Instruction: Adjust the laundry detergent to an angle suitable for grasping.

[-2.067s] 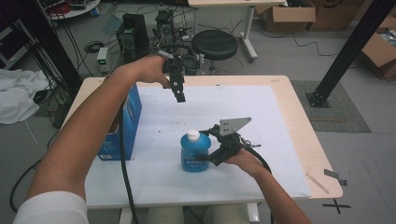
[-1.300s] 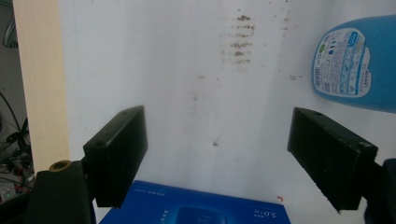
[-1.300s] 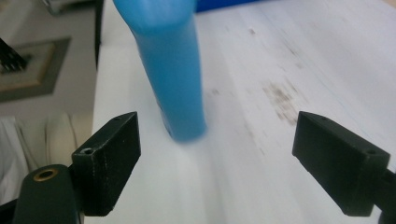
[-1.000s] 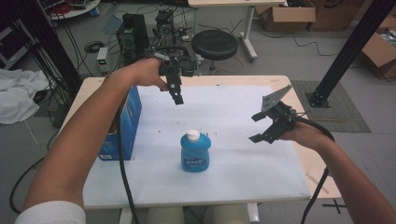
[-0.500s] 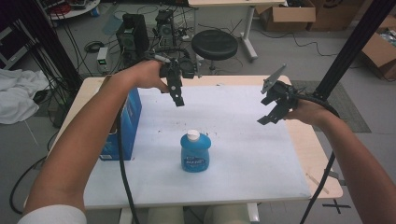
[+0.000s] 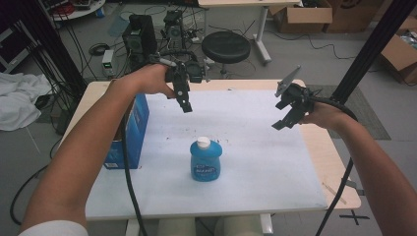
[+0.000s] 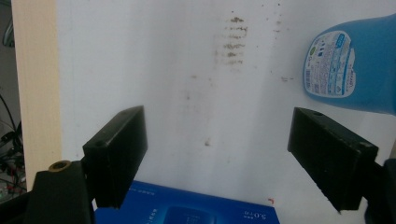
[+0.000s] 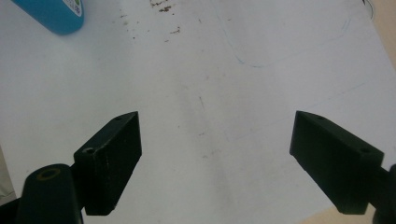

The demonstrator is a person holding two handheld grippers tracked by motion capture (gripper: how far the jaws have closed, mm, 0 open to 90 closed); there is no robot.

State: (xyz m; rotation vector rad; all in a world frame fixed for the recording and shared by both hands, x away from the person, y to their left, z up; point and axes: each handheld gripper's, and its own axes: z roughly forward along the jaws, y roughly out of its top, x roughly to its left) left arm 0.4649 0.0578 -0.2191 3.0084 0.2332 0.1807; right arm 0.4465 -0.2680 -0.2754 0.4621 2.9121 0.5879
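Observation:
A blue bottle (image 6: 205, 160) with a white cap stands upright near the middle of the white sheet (image 6: 246, 147). It also appears at the upper right of the left gripper view as the blue bottle (image 7: 355, 65), and at the top left of the right gripper view as the blue bottle (image 8: 53, 14). My left gripper (image 6: 185, 104) hangs over the far left part of the sheet, open and empty. My right gripper (image 6: 287, 115) is held in the air over the sheet's right edge, open with nothing between its jaws.
A blue box (image 6: 128, 135) stands at the table's left side, under the left forearm, and shows as the blue box (image 7: 187, 210) in the left gripper view. The wooden table edge (image 6: 339, 162) runs along the right. A stool (image 6: 226, 46) and equipment stand beyond the table.
My right gripper let go of the blue bottle, opened and rose away to the right and back. The bottle stays standing in place. The left gripper has hardly moved.

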